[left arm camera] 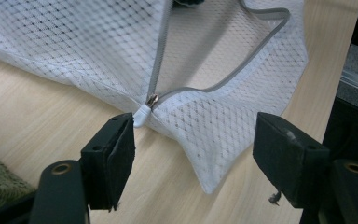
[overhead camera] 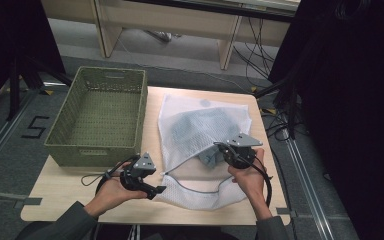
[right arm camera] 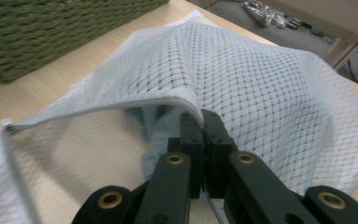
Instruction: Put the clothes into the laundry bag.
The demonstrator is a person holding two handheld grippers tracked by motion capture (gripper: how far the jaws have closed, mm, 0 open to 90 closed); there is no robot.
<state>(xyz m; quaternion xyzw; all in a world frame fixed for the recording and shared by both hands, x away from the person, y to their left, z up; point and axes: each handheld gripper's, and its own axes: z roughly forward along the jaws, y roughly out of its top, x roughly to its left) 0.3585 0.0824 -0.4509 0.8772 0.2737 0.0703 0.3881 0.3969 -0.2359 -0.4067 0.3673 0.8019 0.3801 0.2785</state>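
Observation:
A white mesh laundry bag (overhead camera: pixel 200 125) lies on the wooden table with its grey zipper (left arm camera: pixel 223 81) undone and its mouth gaping toward the person. A grey-blue cloth (overhead camera: pixel 207 157) lies inside it, partly seen through the mesh. My right gripper (right arm camera: pixel 201 122) is shut on the bag's upper zipper edge (right arm camera: pixel 121 106) and holds it lifted. My left gripper (left arm camera: pixel 193 140) stands open at the bag's near left corner, its jaws on either side of that corner. The white zipper pull (left arm camera: pixel 142 113) sits just off the left jaw's pad (left arm camera: pixel 121 154).
A green woven basket (overhead camera: pixel 100 115) stands empty at the table's back left, next to the bag. The table's front edge (overhead camera: pixel 145 217) runs below both hands. Dark curtains and stands flank the table on both sides, with cables on the floor to the right.

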